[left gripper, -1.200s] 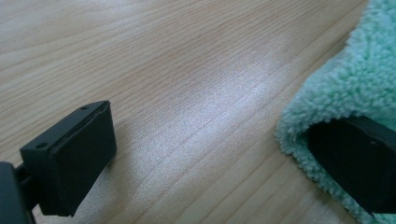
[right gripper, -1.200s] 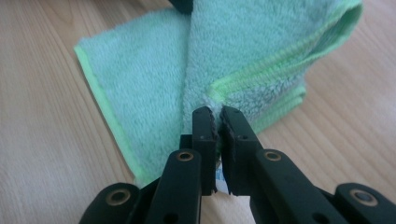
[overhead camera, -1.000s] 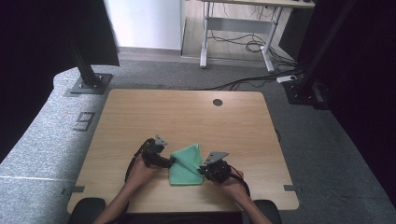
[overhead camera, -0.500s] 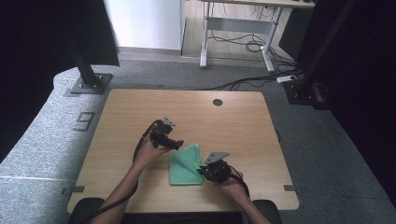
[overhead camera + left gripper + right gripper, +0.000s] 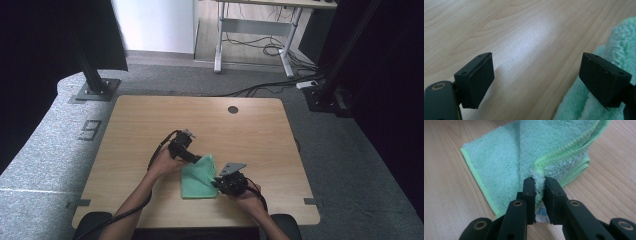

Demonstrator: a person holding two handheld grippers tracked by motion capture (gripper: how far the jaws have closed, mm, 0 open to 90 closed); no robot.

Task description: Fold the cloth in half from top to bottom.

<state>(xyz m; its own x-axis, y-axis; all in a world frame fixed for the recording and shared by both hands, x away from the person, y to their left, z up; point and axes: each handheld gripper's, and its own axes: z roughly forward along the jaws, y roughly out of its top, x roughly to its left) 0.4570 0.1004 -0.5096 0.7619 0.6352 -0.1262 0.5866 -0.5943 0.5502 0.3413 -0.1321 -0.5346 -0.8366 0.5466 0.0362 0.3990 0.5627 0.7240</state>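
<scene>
The left gripper [image 5: 192, 158] has swung up-table, fingers wide and empty beside the cloth [image 5: 200, 176]; the right gripper [image 5: 539, 185] pinches its edge.

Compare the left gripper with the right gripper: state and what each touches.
The left gripper stands open with bare table between its jaws; the right gripper is shut on the green cloth. The left's jaws have just been closing slightly, the right's easing open. Both are black and hand-held.

A lab or recording studio: beyond the hand-held gripper [image 5: 206, 159], grey carpet [image 5: 45, 150], black curtains [image 5: 45, 45], stand bases [image 5: 95, 91], cables [image 5: 260, 50].
</scene>
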